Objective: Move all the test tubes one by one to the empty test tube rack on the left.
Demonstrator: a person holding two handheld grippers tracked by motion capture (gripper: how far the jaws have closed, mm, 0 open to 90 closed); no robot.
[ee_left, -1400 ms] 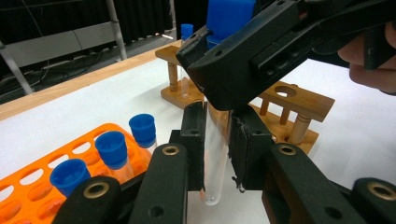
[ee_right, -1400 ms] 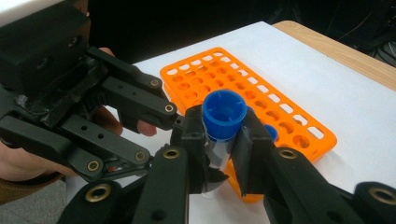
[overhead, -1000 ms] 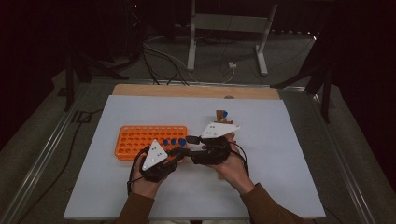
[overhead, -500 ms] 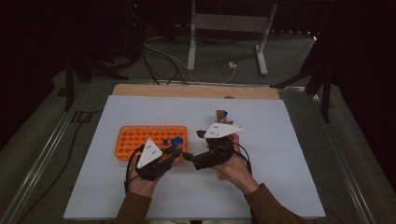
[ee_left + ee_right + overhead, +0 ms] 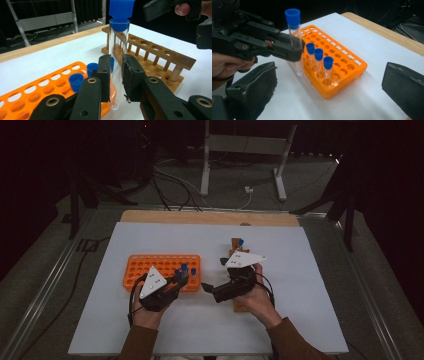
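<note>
Left gripper: both black pads clamped on a clear test tube with a blue cap. Tube held upright, gripped around its lower half; its rounded bottom hangs just past the right near corner of the orange rack, clear of the white table sheet. In the high view the left gripper sits at the rack's right near edge, carried by the left hand.

Right gripper: pads wide apart, having just been opening, nothing between them except open table and the rack farther off. In the high view the right gripper points left toward the left one, with a small gap separating the two; the right hand rests over the near end of the wooden rack.

Orange rack: lies flat on the sheet, left of centre. Three capped tubes stand in a short row of holes at its right end, all with blue caps, just beside the held tube.

Wooden rack: to the right of the orange one, long axis running near to far. One blue-capped tube stands at its far end; the holes visible in the left gripper view are vacant.

Wooden board edge runs along the far side of the sheet
</note>
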